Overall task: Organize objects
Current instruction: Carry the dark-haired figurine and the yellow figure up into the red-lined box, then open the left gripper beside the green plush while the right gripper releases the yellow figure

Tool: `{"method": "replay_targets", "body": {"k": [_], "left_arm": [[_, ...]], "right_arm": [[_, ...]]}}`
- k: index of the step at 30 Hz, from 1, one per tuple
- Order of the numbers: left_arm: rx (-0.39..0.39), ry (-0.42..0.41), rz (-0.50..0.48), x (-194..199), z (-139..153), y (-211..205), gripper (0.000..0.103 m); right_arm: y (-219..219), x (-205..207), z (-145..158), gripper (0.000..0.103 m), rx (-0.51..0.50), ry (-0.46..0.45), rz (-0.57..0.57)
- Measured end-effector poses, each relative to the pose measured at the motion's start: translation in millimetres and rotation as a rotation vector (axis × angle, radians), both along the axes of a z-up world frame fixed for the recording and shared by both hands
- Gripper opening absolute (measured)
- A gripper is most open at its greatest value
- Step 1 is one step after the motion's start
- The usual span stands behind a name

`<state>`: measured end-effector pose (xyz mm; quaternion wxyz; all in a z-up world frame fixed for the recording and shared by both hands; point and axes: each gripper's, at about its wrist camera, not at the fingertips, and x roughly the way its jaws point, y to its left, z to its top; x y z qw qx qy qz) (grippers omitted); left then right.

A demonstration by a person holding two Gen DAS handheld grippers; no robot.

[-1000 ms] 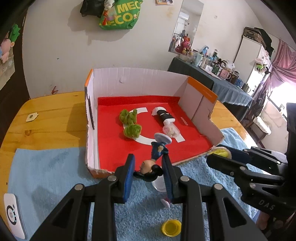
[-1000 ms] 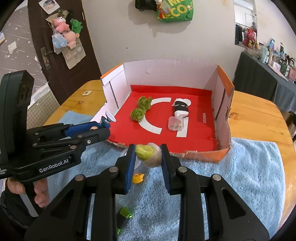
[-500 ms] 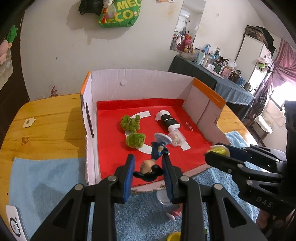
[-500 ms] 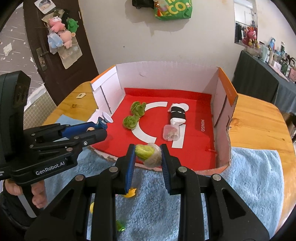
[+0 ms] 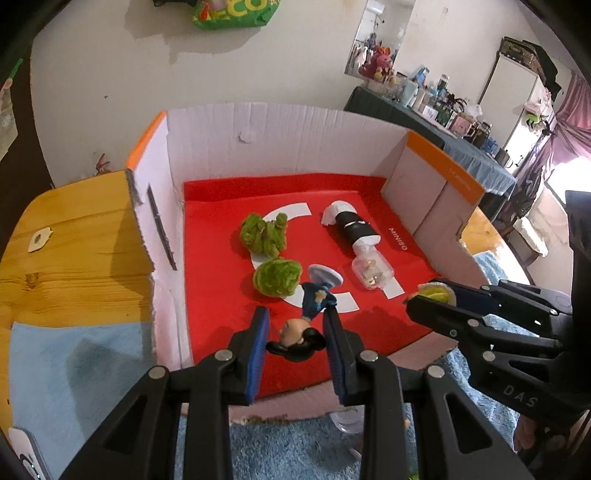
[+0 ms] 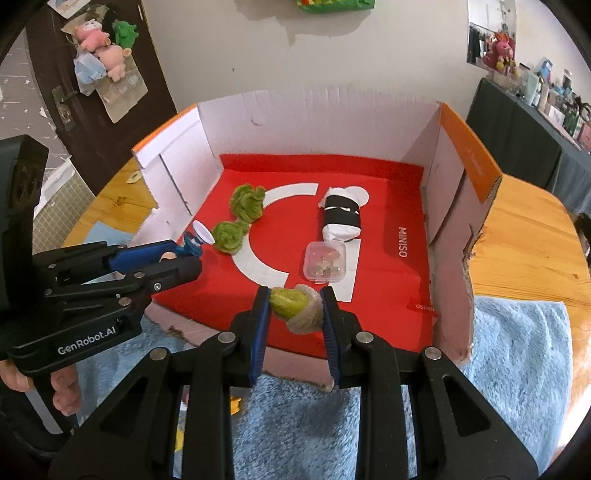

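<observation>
"MINISO" printed in white on the box's red liner [image 6: 402,242]; "GenRobot.AI" on the left gripper [image 6: 192,254] body; "DAS" on the right gripper [image 5: 430,295] body; partial "ECO" on green bag [image 5: 232,13].

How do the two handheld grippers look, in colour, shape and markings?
Both the left gripper and right gripper are black scissor-like linkages with silver rivets and blue finger pads. The left carries white "GenRobot.AI" lettering; the right shows embossed "DAS".

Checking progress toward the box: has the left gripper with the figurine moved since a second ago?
Yes. The left gripper, shut on the figurine, has advanced over the cardboard box's near edge, above its red floor.
</observation>
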<state>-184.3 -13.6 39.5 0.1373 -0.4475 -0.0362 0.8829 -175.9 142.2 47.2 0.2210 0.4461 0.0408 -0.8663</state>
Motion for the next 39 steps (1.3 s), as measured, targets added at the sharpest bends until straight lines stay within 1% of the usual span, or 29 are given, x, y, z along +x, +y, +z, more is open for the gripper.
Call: {"method": "replay_targets", "body": {"k": [9,19,30,39], "left_arm": [[-0.017,-0.044,-0.012,-13,-15,3,0.031],[-0.026,-0.072,-0.004,-23,-25,4,0.031],[-0.031,-0.077,0.004,-32,-28,6,0.031],[-0.037,-0.073,0.018,-41,-28,6,0.031]], "right_arm": [[-1,-14,-16,0.025,0.017,-0.049,-0.005],[0,-25,-28,0.025,0.025,-0.076,-0.009],[3,-33,-30,0.025,0.009,-0.076,-0.023],[7,-41,-31,0.025,-0.007,-0.056,-0.042]]}}
